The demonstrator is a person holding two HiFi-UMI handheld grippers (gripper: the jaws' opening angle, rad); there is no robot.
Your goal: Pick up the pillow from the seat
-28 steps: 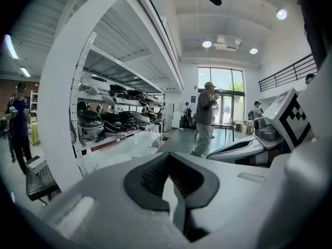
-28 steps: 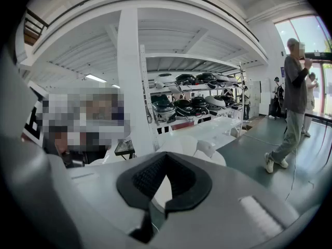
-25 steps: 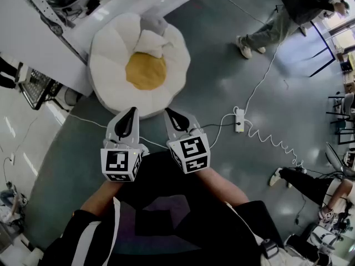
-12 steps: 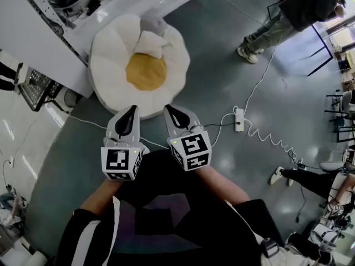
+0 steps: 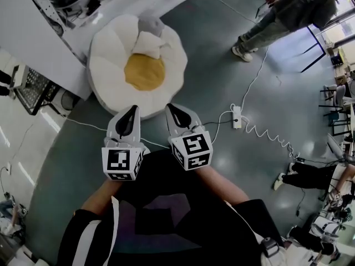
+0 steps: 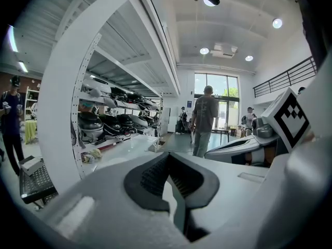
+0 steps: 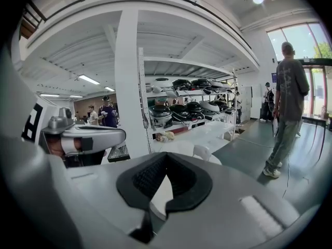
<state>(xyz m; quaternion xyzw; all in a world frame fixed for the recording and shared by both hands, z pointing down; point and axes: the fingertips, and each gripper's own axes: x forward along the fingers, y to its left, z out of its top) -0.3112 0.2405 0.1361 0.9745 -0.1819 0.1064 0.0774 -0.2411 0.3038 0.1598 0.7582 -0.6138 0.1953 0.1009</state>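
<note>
Both of your tools are closed and empty. The left gripper (image 5: 128, 121) and the right gripper (image 5: 176, 118) sit side by side at lower centre of the head view, and each gripper view shows its fingers pressed together with nothing between them.

The pillow (image 5: 147, 44), small and white, lies in the upper left of the frame. It rests on the far part of the round white seat (image 5: 105, 73), just above its yellow centre (image 5: 144, 72) and against a grey cushion (image 5: 148, 24). It is well apart from both grippers.

Likely risks from here:
- If you reach in with the fingers closed, you will only push the pillow.
- A shallow pinch on one corner may slip.
- A deep bite may catch the seat's soft cover too.
- Mind the white cable (image 5: 89, 125) on the floor by the seat's near edge.
</note>
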